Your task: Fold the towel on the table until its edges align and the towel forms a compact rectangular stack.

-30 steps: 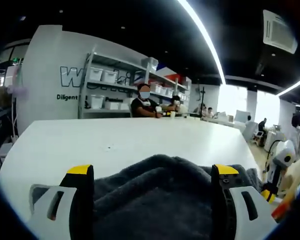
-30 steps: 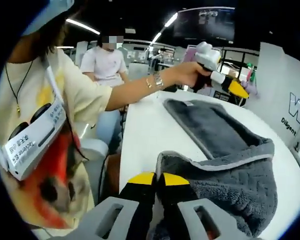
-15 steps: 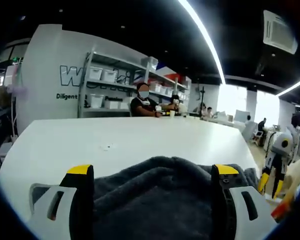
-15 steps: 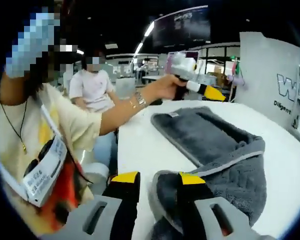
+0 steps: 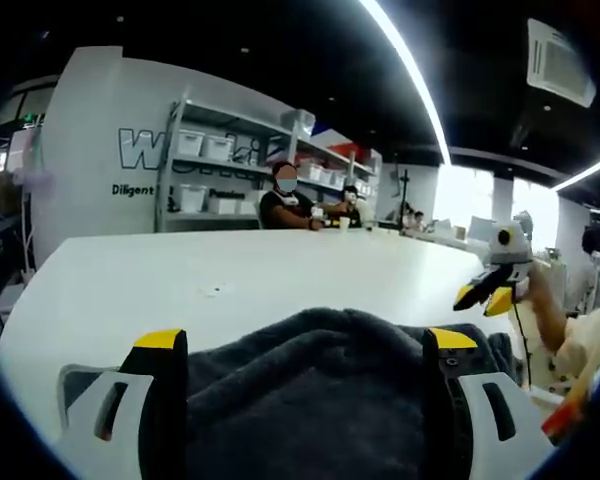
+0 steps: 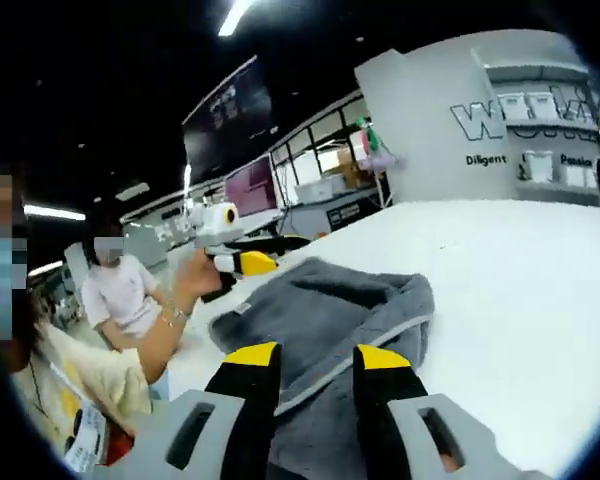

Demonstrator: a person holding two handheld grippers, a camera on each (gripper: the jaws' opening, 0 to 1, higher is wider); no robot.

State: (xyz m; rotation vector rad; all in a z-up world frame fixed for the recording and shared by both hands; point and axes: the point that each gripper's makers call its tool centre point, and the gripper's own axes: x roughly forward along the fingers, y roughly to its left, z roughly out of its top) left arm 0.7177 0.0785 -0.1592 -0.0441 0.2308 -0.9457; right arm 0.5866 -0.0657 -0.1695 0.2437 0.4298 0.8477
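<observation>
Above the grey towel [image 6: 330,320], right gripper [image 6: 315,357] now lifted clear, fingers spread, left's likewise.

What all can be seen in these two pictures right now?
towel: one, dark grey, bunched on the white table, lying between the left gripper's open jaws.
table: one, white, large.
shelves: one rack holding white boxes, against the wall behind the table.
wall sign: one, dark letters on a white wall.
seated people: a few at the far end of the table, one more beside it in a white shirt.
left gripper: yellow-tipped black jaws, open, around the towel.
right gripper: same colours, open, above the towel.
hand: one, holding the left gripper.
</observation>
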